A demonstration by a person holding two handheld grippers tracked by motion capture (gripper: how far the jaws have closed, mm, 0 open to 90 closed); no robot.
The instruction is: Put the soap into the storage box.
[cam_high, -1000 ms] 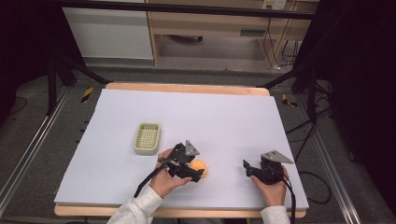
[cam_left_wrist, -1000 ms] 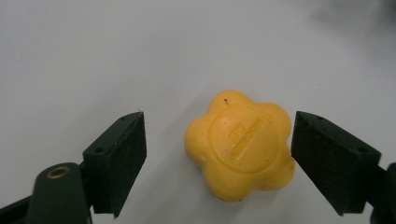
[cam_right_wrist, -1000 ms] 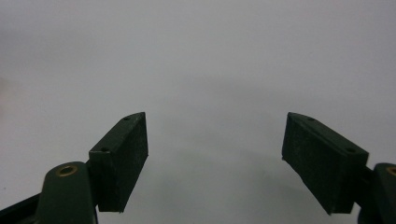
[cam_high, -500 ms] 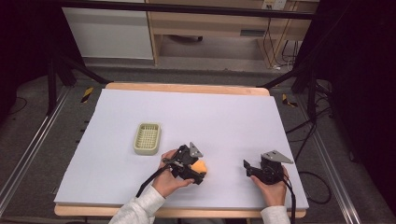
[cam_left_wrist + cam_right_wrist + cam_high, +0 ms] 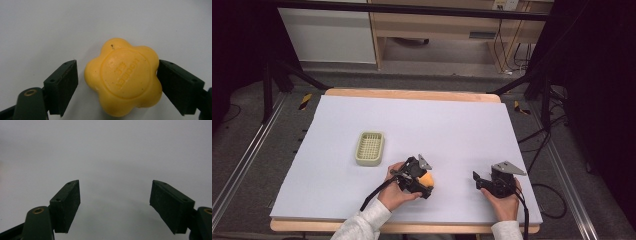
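- Closing in on the yellow flower-shaped soap (image 5: 122,81), the left gripper (image 5: 117,87) has just pulled its jaws inward. One jaw looks like it touches the soap at the right of the left gripper view. The other has a small gap, so there is no real squeeze yet.
- Low in the middle of the high view, the soap (image 5: 427,179) lies on the white table (image 5: 462,130), as it did a second ago. It has not been lifted.
- At the lower right, the right gripper (image 5: 479,181) rests with jaws spread wide and empty (image 5: 115,205).
- Farther up and left sits the green basket (image 5: 370,148), likely where the soap goes next.
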